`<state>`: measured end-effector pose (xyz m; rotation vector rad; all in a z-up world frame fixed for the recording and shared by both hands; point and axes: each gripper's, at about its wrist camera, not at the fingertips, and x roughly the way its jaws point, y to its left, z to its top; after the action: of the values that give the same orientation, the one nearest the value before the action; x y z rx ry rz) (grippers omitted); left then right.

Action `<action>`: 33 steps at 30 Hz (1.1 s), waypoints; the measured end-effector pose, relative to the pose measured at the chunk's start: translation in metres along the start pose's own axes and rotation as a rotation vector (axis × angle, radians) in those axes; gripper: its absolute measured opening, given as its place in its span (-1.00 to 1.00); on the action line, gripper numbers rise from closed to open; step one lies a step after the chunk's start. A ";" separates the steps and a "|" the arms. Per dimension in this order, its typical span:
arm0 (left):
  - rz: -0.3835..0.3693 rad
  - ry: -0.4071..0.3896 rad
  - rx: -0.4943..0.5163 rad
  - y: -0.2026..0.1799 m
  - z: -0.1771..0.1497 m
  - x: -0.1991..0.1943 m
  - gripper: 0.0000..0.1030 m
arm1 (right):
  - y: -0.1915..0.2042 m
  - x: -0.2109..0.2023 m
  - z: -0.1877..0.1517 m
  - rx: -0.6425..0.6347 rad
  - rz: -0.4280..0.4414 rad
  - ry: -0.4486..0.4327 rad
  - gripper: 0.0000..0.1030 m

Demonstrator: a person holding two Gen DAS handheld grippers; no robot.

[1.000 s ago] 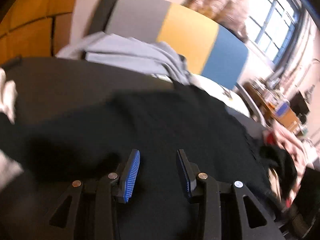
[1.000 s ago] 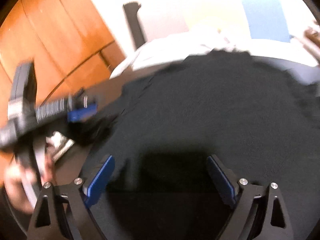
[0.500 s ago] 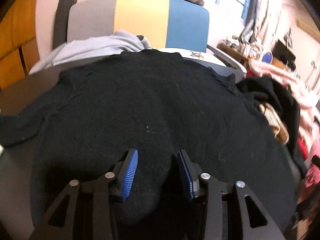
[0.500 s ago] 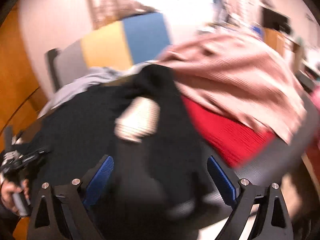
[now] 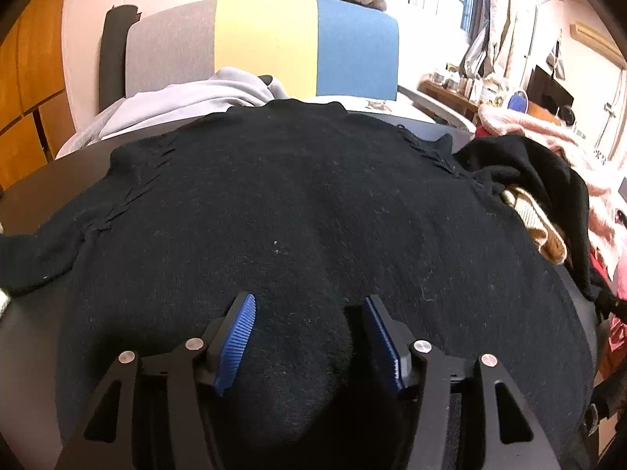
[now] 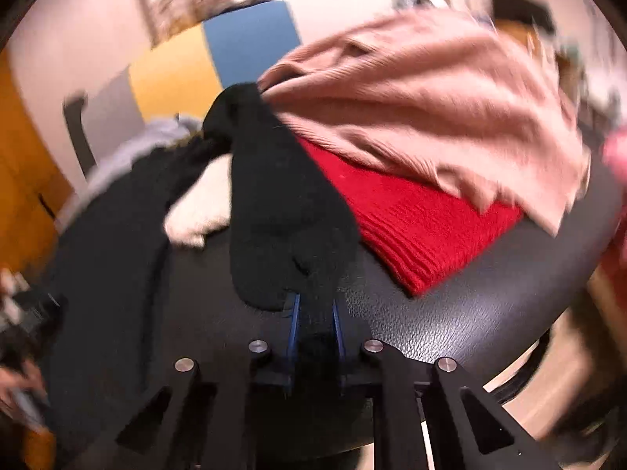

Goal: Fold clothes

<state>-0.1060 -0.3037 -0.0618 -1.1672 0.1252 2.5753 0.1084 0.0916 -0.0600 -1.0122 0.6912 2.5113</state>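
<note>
A black knit sweater (image 5: 313,203) lies spread flat on the dark round leather-topped table (image 6: 450,313). The left gripper (image 5: 309,337) has just been opening – a hump of the knit sits between its released jaws. The right gripper (image 6: 313,325) has just closed, apparently clenching the sweater's black sleeve (image 6: 282,211) – beside a red ribbed garment (image 6: 411,219).

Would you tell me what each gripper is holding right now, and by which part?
The right gripper has just closed on the black sweater's sleeve near its end. The left gripper has been opening; sweater fabric bulges between its pads, ungripped.
</note>
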 end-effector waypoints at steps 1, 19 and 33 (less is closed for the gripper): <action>0.000 0.030 0.012 -0.005 0.005 0.000 0.15 | -0.006 -0.001 0.000 0.041 0.034 -0.001 -0.69; -0.566 -0.044 0.921 -0.303 0.010 -0.038 0.17 | -0.067 -0.011 0.008 0.462 0.508 0.029 -0.69; -0.552 0.026 0.863 -0.349 0.032 0.009 -0.83 | -0.060 -0.012 0.036 0.372 0.560 0.022 -0.69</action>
<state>-0.0251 0.0355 -0.0301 -0.7462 0.7216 1.7094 0.1256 0.1592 -0.0475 -0.7878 1.5620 2.6519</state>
